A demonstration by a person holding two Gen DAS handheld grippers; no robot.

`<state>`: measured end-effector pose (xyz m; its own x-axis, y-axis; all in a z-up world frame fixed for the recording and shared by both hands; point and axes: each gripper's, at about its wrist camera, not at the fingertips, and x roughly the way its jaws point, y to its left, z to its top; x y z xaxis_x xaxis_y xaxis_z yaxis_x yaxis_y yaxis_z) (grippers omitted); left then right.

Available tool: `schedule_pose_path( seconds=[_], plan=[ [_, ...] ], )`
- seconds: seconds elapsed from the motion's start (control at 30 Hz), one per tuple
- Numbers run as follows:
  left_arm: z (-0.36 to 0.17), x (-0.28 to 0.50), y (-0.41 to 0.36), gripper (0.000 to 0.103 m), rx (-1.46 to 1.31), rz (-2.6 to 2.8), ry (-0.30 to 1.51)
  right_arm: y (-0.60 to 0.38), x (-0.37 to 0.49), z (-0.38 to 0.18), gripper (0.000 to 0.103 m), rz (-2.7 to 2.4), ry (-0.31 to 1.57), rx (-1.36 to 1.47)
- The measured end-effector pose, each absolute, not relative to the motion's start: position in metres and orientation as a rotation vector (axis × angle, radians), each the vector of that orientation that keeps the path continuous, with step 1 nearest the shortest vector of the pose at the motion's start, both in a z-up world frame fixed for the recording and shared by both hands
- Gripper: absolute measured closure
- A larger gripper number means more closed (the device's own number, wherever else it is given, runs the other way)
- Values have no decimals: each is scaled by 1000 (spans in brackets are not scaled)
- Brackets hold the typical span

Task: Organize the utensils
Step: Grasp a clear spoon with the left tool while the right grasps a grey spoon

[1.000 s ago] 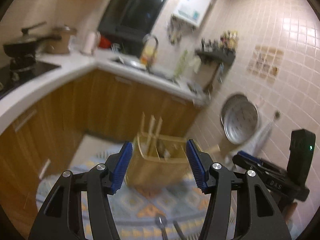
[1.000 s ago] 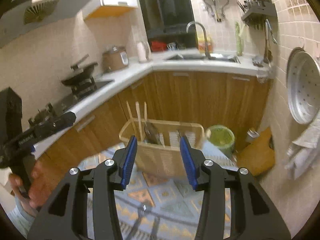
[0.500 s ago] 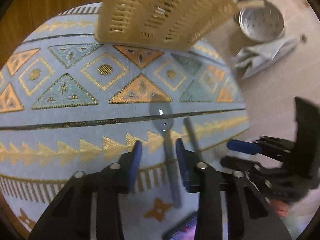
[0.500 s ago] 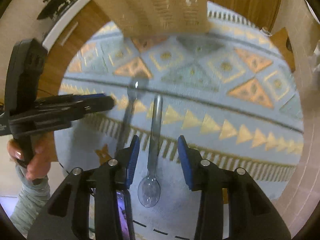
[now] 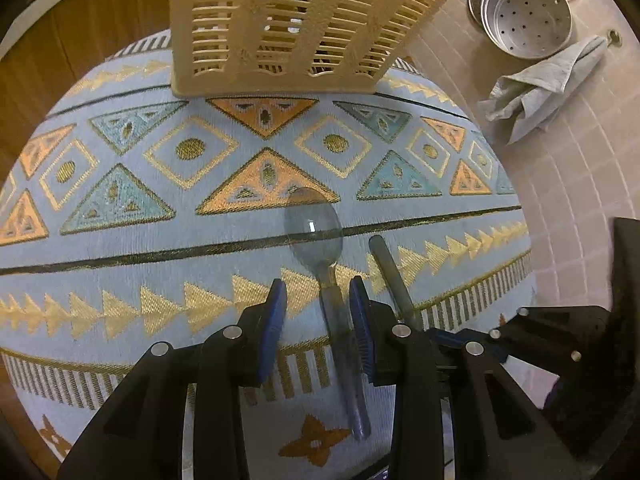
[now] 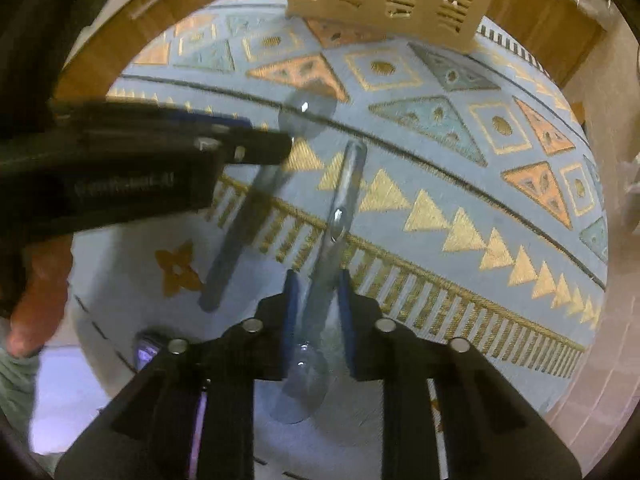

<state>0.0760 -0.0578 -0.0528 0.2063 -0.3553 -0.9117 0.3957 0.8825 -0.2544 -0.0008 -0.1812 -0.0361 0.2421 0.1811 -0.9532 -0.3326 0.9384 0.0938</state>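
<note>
Kitchen floor under both of my cameras, pale tiles at the edges, wooden cabinet fronts point(image 5: 80, 40) behind. Biggest thing in view is the blue patterned rug point(image 5: 160, 240) with gold triangles, and at its far edge stands the slatted beige utensil basket point(image 5: 288, 28). On the tiles to the right of the rug I see a perforated metal pan point(image 5: 524, 12) with a grey cloth point(image 5: 536, 80) lying just beside it. Two clear plastic spoons lie side by side on the rug, pointing opposite ways. My left gripper point(image 5: 318, 316) straddles the neck of the first spoon point(image 5: 316, 224), bowl toward the basket; its jaws have just been closing, the handle lies against the right-hand pad, and a gap shows on the other side. My right gripper point(image 6: 314, 300) is over the second spoon point(image 6: 344, 200), bowl nearest me; its jaws have just been closing and stand narrow about the handle, though I cannot tell whether the pads press it. A hand point(image 6: 36, 300) shows at the left edge of the right view.
</note>
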Motion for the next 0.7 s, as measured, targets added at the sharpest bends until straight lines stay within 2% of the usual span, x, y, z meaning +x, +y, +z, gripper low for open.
schedule_pose_path(
  seconds=[0.13, 0.2, 0.33, 0.37, 0.47, 0.5, 0.7],
  plan=[
    [-53, 72, -76, 71, 101, -499, 1248, -178, -6, -37, 91, 344, 1238, -202],
    [-53, 69, -85, 67, 147, -488, 1237, -189, -2, -35, 93, 332, 1235, -154],
    [-55, 64, -97, 67, 249, -481, 1191, -216, 9, -30, 93, 307, 1217, -55],
    [-55, 65, -97, 68, 257, -472, 1186, -222, 13, -29, 93, 292, 1213, -46],
    [-55, 67, -98, 84, 285, -427, 1173, -237, 22, -28, 93, 291, 1203, -21],
    [-56, 68, -98, 86, 297, -411, 1166, -241, 26, -28, 93, 293, 1203, -5],
    [-60, 61, -115, 86, 400, -393, 1111, -253, 48, -37, 92, 304, 1252, -3]
  ],
)
